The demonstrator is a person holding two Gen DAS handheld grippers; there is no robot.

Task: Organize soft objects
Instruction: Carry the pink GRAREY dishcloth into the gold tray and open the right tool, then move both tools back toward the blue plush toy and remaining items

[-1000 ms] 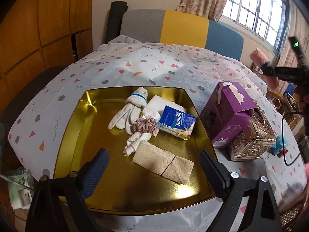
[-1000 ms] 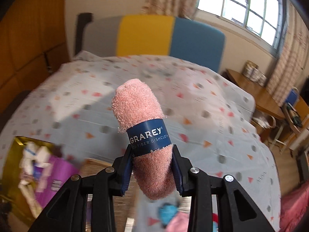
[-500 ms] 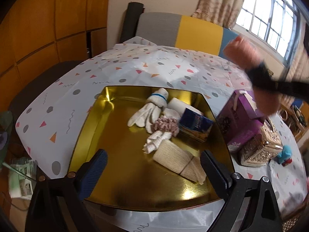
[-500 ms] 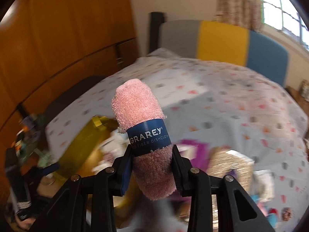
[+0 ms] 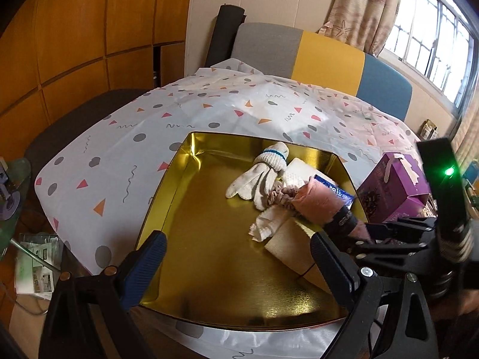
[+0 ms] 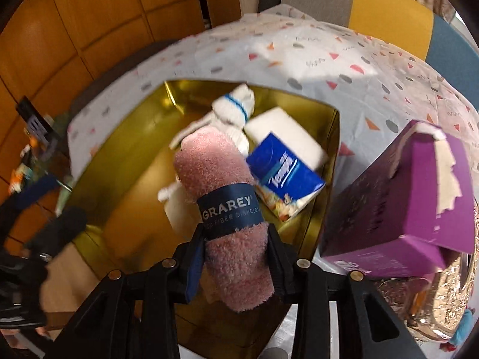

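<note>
A pink dishcloth roll (image 6: 227, 209) with a dark blue band sits between the jaws of my right gripper (image 6: 236, 236). The jaws are opening, with the pads still against the roll. It hangs over the right part of the gold tray (image 5: 179, 185), above a white glove (image 5: 257, 176), a pink scrunchie (image 5: 284, 194), a blue tissue pack (image 6: 284, 173) and a beige folded cloth (image 5: 290, 245). In the left wrist view the roll (image 5: 317, 203) comes in from the right. My left gripper (image 5: 236, 240) stands open and empty over the tray's near edge.
A purple box (image 6: 404, 203) stands just right of the tray, with an ornate gold box (image 6: 434, 299) behind it. The table wears a white patterned cloth (image 5: 125, 149). A grey, yellow and blue chair back (image 5: 326, 56) is at the far side. The tray's left half (image 5: 209, 254) is bare.
My right gripper has swung left and down with the pink roll, from over the bare tablecloth to above the tray's contents. My left gripper has shifted slightly along the tray's near edge.
</note>
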